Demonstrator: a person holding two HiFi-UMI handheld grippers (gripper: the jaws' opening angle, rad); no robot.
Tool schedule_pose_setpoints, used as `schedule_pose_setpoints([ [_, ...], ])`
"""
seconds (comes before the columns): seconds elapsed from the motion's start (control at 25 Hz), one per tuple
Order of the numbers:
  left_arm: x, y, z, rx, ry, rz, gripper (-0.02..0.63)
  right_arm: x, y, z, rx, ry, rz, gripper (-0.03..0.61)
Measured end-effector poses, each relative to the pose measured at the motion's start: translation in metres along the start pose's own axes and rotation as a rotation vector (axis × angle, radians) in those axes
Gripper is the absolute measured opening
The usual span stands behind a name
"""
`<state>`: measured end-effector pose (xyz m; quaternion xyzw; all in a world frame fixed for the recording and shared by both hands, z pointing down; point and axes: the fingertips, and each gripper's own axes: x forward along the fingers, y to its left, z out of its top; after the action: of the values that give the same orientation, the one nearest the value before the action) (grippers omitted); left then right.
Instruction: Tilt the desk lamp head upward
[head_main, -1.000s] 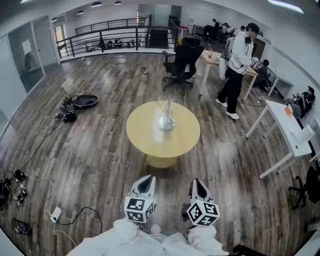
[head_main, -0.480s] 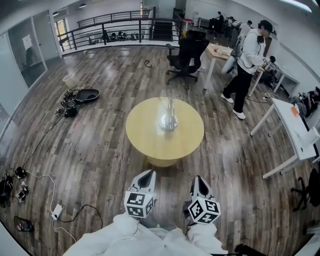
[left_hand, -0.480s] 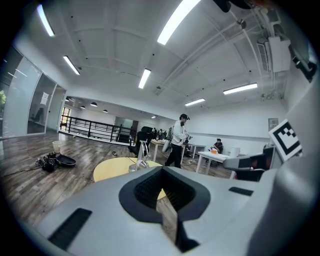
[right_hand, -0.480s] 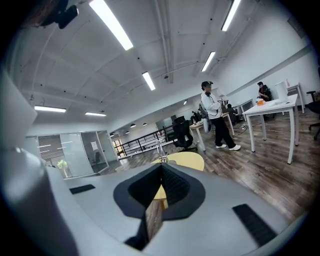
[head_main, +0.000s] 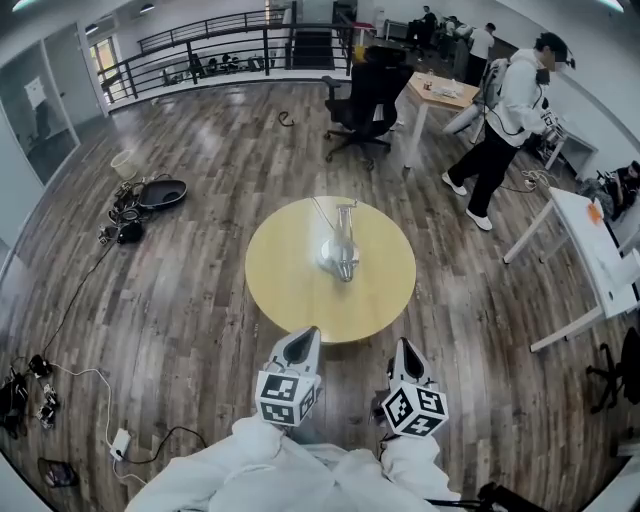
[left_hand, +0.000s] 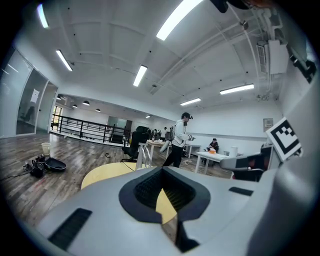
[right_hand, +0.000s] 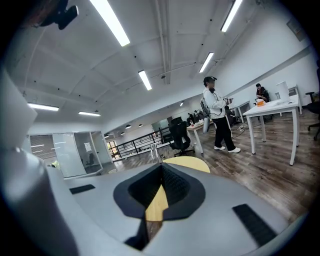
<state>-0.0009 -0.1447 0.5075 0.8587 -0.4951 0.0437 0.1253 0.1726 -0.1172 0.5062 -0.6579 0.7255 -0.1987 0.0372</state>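
Note:
A silver desk lamp (head_main: 340, 250) stands near the middle of a round yellow table (head_main: 290, 290), its thin arm reaching up and back. My left gripper (head_main: 304, 340) and right gripper (head_main: 404, 348) are held low, side by side, short of the table's near edge. Both are shut with nothing between their fingers. In the left gripper view the lamp (left_hand: 143, 156) rises beyond the closed left gripper (left_hand: 161, 172), far off. The right gripper view shows the lamp (right_hand: 156, 152) and the table (right_hand: 192, 163) past the closed right gripper (right_hand: 161, 168).
A person (head_main: 505, 115) stands at the back right beside a desk (head_main: 440, 92). A black office chair (head_main: 365, 100) is behind the table. A white desk (head_main: 590, 260) runs along the right. Cables and gear (head_main: 135, 205) lie on the wooden floor at left, a power strip (head_main: 118, 440) nearer me.
The view has drawn closer to the round table, which now sits larger and nearer the grippers. Both grippers stayed shut and side by side. The standing person shifted slightly.

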Motion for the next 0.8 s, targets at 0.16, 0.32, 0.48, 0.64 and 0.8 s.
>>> schedule_pose_setpoints([
  [0.16, 0.042, 0.033, 0.017, -0.009, 0.003, -0.005, -0.002, 0.053, 0.005, 0.015, -0.004, -0.001, -0.009, 0.012],
  [0.32, 0.071, 0.065, 0.028, -0.016, 0.011, -0.007, -0.002, 0.099, 0.019, 0.022, -0.008, 0.01, -0.002, 0.012],
  [0.48, 0.1, 0.089, 0.04, -0.01, 0.026, -0.017, -0.002, 0.138, 0.027, 0.033, -0.011, 0.007, 0.0, 0.012],
  [0.64, 0.131, 0.114, 0.046, -0.006, 0.043, -0.026, -0.002, 0.178, 0.026, 0.036, 0.004, 0.009, -0.019, 0.012],
  [0.8, 0.165, 0.141, 0.047, 0.006, 0.072, -0.039, -0.002, 0.217, 0.022, 0.038, 0.018, 0.006, -0.048, 0.012],
])
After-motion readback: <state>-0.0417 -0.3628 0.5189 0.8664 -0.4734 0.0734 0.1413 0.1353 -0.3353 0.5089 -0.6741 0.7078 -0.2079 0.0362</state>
